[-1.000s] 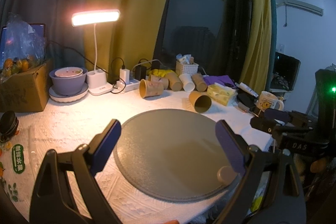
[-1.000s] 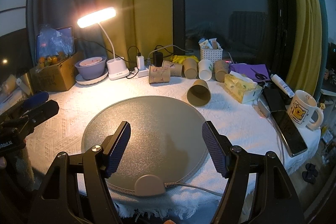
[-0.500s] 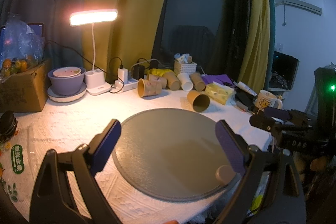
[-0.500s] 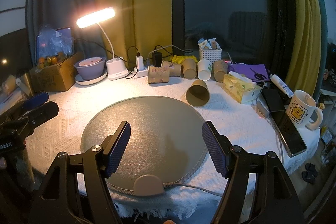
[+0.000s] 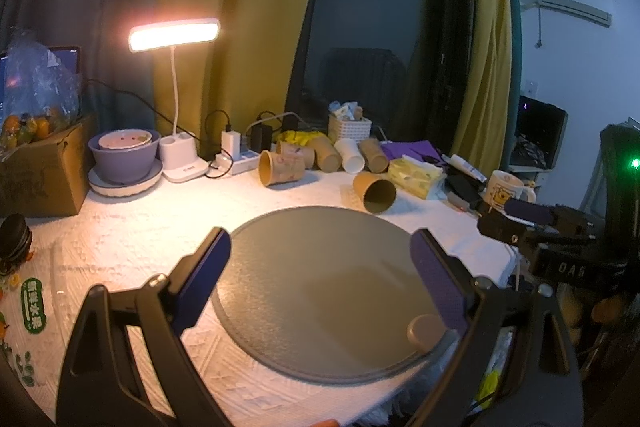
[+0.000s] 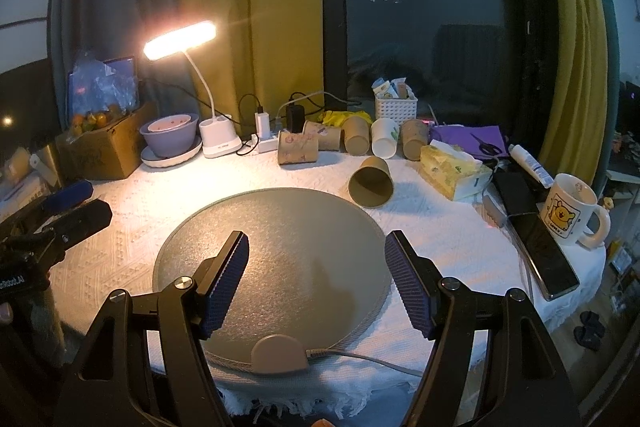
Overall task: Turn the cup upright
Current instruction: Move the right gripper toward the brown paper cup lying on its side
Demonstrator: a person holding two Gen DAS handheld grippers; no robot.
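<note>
Little has changed over the last second: both views have crept only slightly toward the table (image 6: 132, 211), so the flip is not yet begun; the left gripper (image 5: 320, 279) and right gripper (image 6: 316, 279) hang with jaws apart, empty. The brown paper cup (image 6: 371, 182), a tapered cylinder, lies on its side beyond the far edge of the round grey mat (image 6: 280, 227), on the white woven tablecloth (image 6: 452, 239).
</note>
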